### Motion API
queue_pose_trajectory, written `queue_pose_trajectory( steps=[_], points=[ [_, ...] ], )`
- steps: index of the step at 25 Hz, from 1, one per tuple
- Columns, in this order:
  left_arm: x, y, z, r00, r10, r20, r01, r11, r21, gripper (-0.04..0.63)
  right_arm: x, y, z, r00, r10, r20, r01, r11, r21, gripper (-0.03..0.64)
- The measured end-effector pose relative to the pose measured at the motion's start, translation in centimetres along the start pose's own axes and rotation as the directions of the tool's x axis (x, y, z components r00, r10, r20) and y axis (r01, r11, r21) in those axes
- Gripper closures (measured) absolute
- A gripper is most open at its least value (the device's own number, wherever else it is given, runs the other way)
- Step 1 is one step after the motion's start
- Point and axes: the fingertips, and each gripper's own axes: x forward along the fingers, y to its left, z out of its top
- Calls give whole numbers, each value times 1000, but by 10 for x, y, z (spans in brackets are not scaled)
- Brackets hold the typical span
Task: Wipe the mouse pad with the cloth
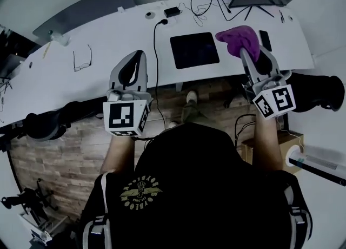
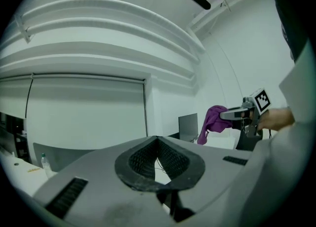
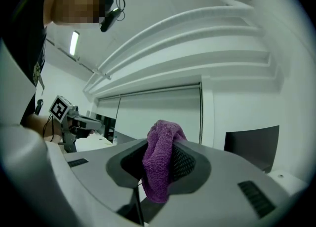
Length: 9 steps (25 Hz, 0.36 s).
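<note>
— So where's the cloth (image 1: 238,37) right now?

— Pinched in the right gripper (image 1: 244,54). Its own view shows the jaws closed on a bunched fold, with most of the fabric sticking out above and below the pads. It is held in the air, not on the pad (image 1: 194,50). The pad lies flat on the desk (image 1: 108,47), just left of the cloth as the head view has it.

— And the left gripper (image 1: 137,58)?

— Jaws together, nothing between them. It is raised near the desk's front edge, well apart from the pad.

— What would you worry about?

— Mostly the grip. I'd guess it has only a fold, so dragging across the pad could tug the cloth loose, or roll it up so it hardly wipes.

— Anything else?

— The pad looks free on the desk, and nothing pins it. A firm stroke might slide it instead of cleaning it. The left gripper could hold a corner down, but it isn't there yet.

— And the hard tips?

— If the gripper comes down too steeply, the jaws may scrape the pad, with the cloth trailing beside them. A flatter approach, loose fabric leading, seems safer.

— Clutter?

— A cable (image 1: 156,64) runs just left of the pad; a wide stroke that way could snag it.
</note>
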Motion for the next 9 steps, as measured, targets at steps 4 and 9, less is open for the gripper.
queue_pose_trajectory(
  steps=[4, 9],
  points=[
    [-14, -10, -1, 1000, -13, 8, 13, 1000, -8, 592, -14, 14, -3, 1000, 4, -19, -5, 1000, -11, 520],
    [-36, -10, -1, 1000, -1, 21, 1, 1000, -10, 592, -26, 28, -3, 1000, 5, -23, -5, 1000, -21, 522]
  ],
)
